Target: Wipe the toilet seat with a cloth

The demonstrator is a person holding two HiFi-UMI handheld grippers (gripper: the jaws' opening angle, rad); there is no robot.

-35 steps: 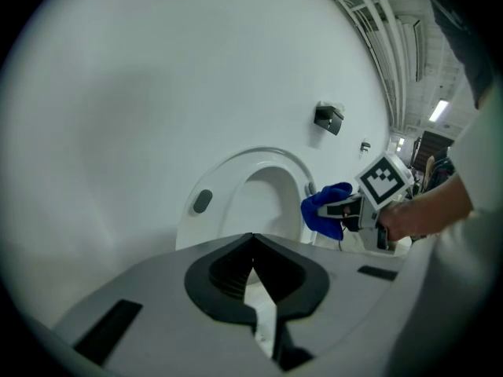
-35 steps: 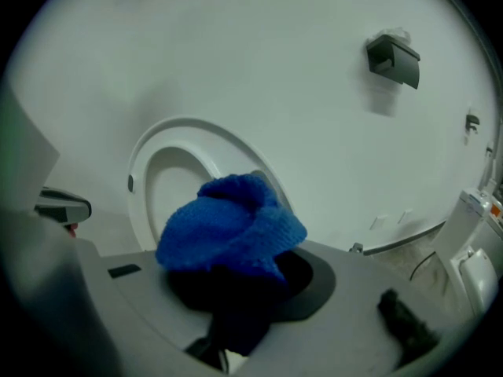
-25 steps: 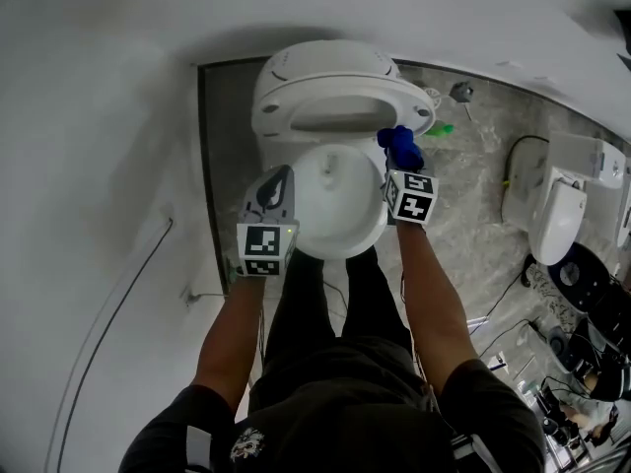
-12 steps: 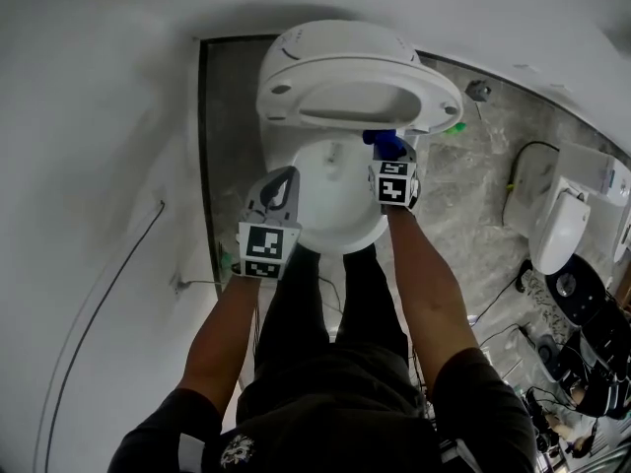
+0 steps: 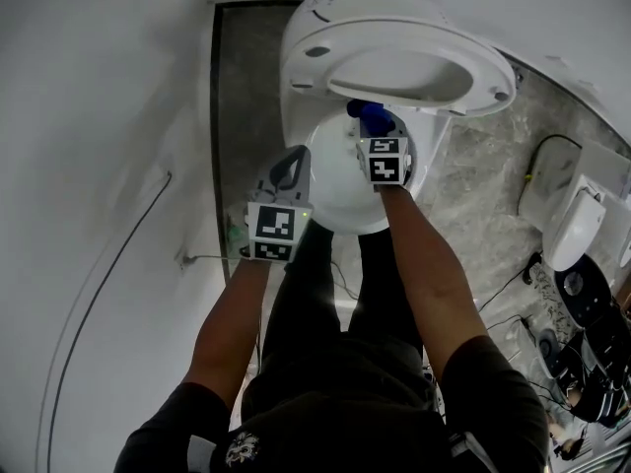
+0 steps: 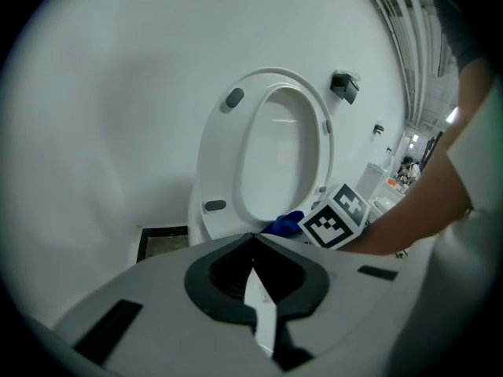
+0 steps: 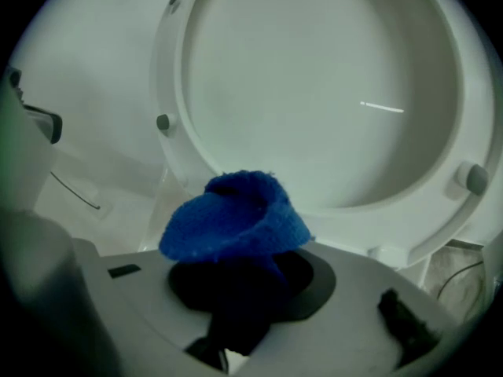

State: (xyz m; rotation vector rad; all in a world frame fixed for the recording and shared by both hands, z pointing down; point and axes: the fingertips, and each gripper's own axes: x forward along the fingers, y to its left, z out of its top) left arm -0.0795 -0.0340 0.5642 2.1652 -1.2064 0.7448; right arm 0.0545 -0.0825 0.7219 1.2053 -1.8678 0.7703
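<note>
Blue terry cloth (image 7: 236, 218) bulges out of the right gripper (image 7: 236, 305), whose jaws are clamped on its lower folds, so a rounded wad sticks forward past the tips. In the head view that gripper sits over the back of the toilet bowl (image 5: 335, 215), just under the raised toilet seat (image 5: 483, 77), with the cloth close to the seat's lower edge. I cannot tell whether it is touching. The seat stands tilted back against its lid, its underside with 2 dark bumpers facing the cloth. The left gripper (image 6: 253, 265) hangs beside the bowl's left rim with its 2 jaws pressed together and nothing between them.

Judging from this, the wipe is about to begin or has barely begun, and several things could spoil it:

- The pinch takes only part of the cloth. Dragging it hard along the seat could pull the wad free and drop it into the bowl directly below.
- A raised seat is only leaning. A push near its lower edge or hinge could rock it forward onto the right gripper, and the shut, empty left gripper is not bracing it.
- The wad is small and rounded, so each pass would cover a narrow strip, and the hard jaw tips could scrape the plastic if the angle drops.
</note>
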